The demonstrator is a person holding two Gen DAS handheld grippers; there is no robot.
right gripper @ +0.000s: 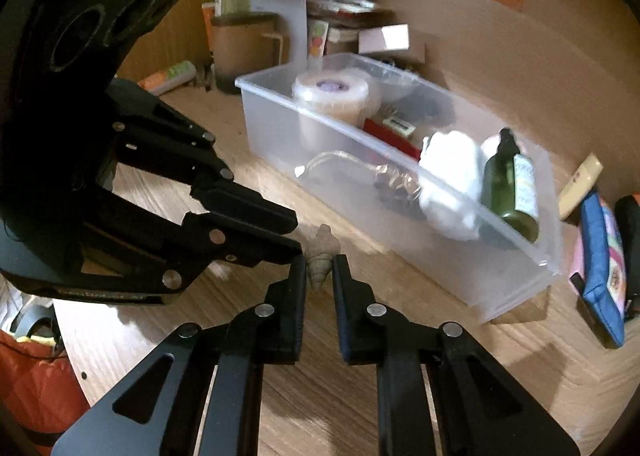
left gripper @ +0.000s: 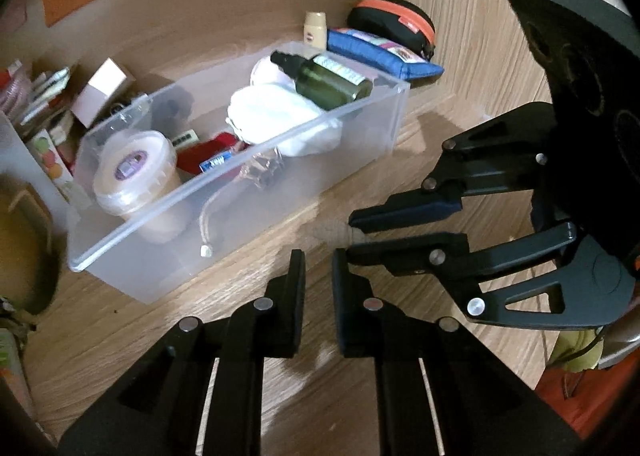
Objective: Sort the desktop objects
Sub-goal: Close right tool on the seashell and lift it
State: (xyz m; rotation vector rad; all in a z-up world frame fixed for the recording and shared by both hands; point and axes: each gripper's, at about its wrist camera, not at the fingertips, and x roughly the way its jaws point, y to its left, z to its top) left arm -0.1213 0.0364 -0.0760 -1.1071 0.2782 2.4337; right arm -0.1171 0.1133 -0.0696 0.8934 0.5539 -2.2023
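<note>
Right tool [right gripper: 319, 268]: black two-finger tool, its fingers closed on a small beige spiral shell [right gripper: 320, 256], which stands between the fingertips just above the wooden worktop [right gripper: 320, 396].
Left tool [left gripper: 318, 262]: black two-finger tool, fingers drawn fully together with nothing between them; in the right wrist view its tips [right gripper: 296, 236] lie just beside the shell, and contact cannot be told.
Shell, left wrist view: only a beige end [left gripper: 340, 234] shows at the right tool's tips [left gripper: 352, 234].
Bin: a long clear plastic storage bin [left gripper: 248, 192] stands on the worktop just beyond both tools, open at the top.
Bin contents: a round lidded tub with a purple label [left gripper: 132, 172], a red flat packet [left gripper: 208, 154], white crumpled cloth [left gripper: 276, 112], a dark green glass bottle with a black cap [left gripper: 320, 78] lying on the cloth, and clear wrapping with a cord [left gripper: 260, 172].
Beyond the bin's far end: a small beige bottle [left gripper: 315, 30], a blue fabric pouch [left gripper: 384, 52] and a black zip case with orange trim [left gripper: 394, 18], near the worktop's back corner.
Beside the bin's other end: a heap of boxes and papers [left gripper: 60, 104], blurred.
</note>
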